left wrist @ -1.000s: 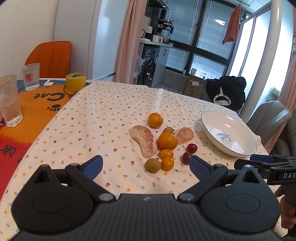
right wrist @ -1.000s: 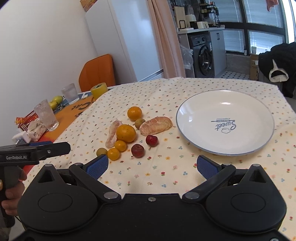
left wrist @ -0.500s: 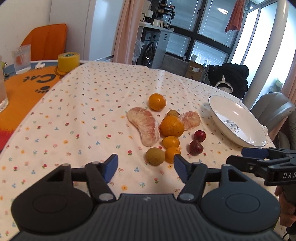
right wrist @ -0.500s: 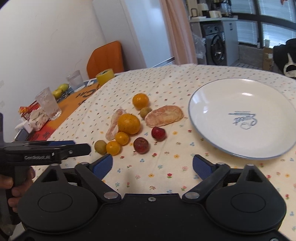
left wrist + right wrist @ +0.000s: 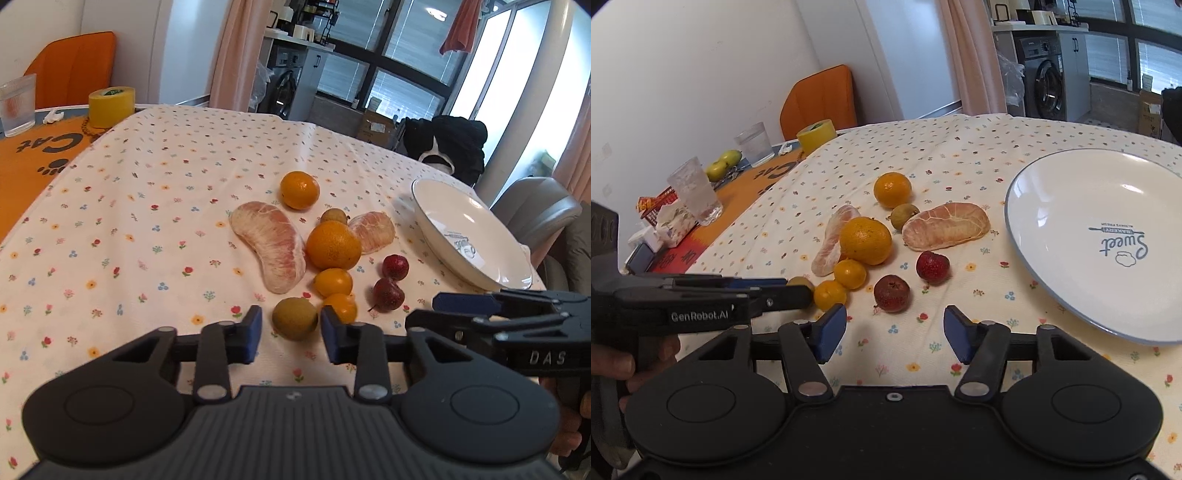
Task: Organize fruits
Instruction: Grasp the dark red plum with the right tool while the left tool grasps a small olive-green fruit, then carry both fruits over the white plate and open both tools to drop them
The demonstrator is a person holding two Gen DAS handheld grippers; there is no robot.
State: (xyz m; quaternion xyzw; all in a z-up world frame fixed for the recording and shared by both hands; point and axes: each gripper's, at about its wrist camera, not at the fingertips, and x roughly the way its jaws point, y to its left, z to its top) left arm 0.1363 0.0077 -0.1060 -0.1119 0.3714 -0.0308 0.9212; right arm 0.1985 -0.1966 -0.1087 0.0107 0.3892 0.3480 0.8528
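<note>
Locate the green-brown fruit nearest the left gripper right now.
In the left wrist view the green-brown fruit sits on the tablecloth between the open fingers of the left gripper, just left of a small orange fruit.

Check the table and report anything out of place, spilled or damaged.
Nothing spilled or damaged. All the fruit lies loose on the floral tablecloth, including two peeled pomelo segments bare on the cloth, while the white plate holds none of it.
</note>
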